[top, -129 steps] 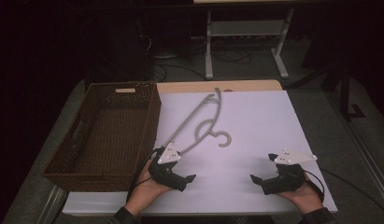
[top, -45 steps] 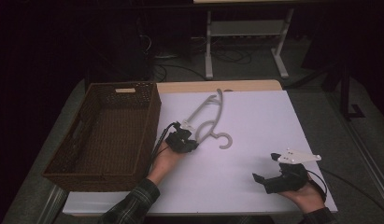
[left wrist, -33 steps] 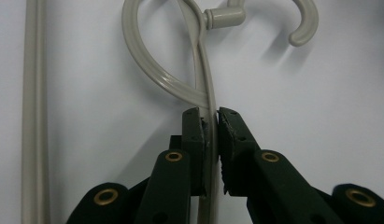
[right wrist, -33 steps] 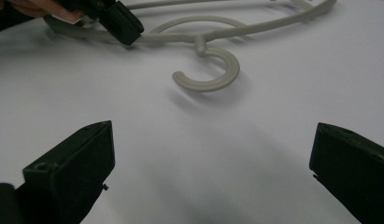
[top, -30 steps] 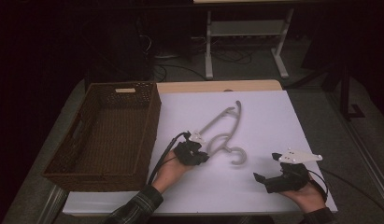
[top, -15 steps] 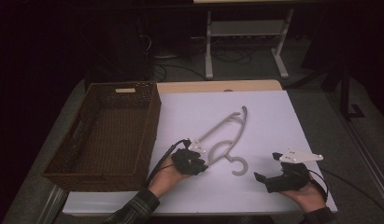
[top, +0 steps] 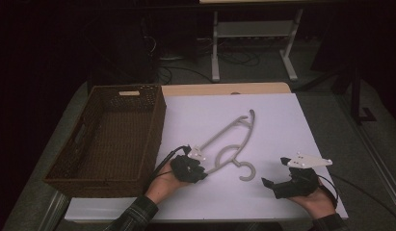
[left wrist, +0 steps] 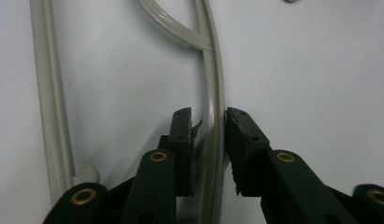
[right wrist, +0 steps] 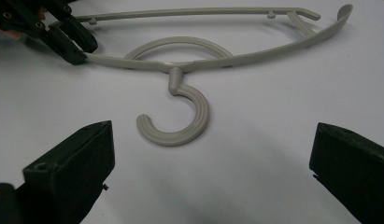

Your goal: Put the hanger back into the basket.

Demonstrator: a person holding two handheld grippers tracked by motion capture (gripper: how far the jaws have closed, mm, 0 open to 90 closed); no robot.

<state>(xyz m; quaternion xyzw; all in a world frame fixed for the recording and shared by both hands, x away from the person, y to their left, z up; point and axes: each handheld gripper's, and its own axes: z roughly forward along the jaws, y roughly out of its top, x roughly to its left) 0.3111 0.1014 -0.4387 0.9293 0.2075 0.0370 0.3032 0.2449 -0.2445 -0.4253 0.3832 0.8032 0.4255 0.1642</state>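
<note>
Grey plastic hanger (top: 228, 142) is being gripped by the left tongs (top: 194, 166) on the table (top: 282, 115). The right tongs (top: 277, 180) are being held wide open nearby.

A white table (top: 292, 120) is carrying a brown wicker basket (top: 109, 134), sitting just beyond and to the left of the left gripper (top: 198, 171). A grey plastic hanger (top: 229, 139) is lying flat between the grippers, its hook curling toward the right gripper (top: 277, 183).
</note>
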